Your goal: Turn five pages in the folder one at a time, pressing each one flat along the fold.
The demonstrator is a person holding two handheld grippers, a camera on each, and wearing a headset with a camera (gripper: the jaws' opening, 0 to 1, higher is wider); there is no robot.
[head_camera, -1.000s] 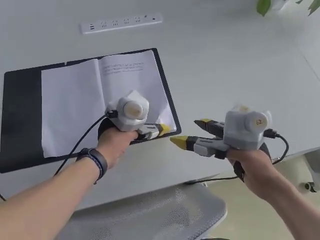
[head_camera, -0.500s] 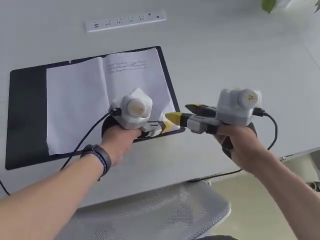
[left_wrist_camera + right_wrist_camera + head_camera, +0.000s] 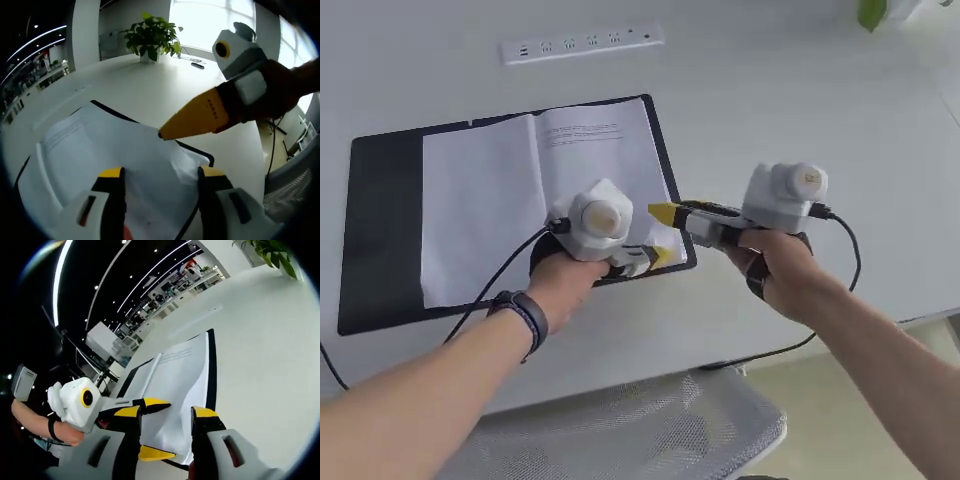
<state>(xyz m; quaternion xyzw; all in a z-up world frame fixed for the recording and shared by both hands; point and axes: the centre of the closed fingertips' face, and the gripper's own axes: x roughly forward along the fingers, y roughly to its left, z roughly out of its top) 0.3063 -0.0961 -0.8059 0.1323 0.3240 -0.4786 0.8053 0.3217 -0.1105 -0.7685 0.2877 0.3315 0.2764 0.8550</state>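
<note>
Head view: an open black folder (image 3: 382, 230) lies on the white table (image 3: 800, 90), toward 10 o'clock from the two grippers. The left page (image 3: 480, 215) is blank. The right page (image 3: 605, 160) carries a few printed lines near its top edge, too small to read. The fold runs roughly 12 to 6 between them.

The left hand (image 3: 560, 285) holds the left gripper (image 3: 658, 258) over the folder's 5 o'clock corner, jaws pointing toward 3 o'clock. In the left gripper view its two yellow-tipped jaws stand well apart with only the sheet below them, so it is released. I cannot tell whether the tips touch the paper.

The right hand (image 3: 780, 270) holds the right gripper (image 3: 665, 212) at the folder's 3 o'clock side, jaws pointing toward 9 o'clock. Its tips are at the right page's outer edge, at 12 o'clock of the left gripper's tips and near them. In the left gripper view one yellow tip meets the sheet's edge near the corner, where the paper looks slightly buckled. In the right gripper view its jaws are parted and grasp nothing, with the page's outer edge between them.

A power strip (image 3: 582, 44) lies at 12 o'clock of the folder, well apart. There is a dark wristband (image 3: 520, 312) on the left wrist. A cable (image 3: 485, 290) trails from the left gripper toward 7 o'clock. A grey mesh chair (image 3: 650, 430) sits at 6 o'clock, below the table edge. A potted plant (image 3: 151, 37) stands on the table's far end, at 12 o'clock in the left gripper view.
</note>
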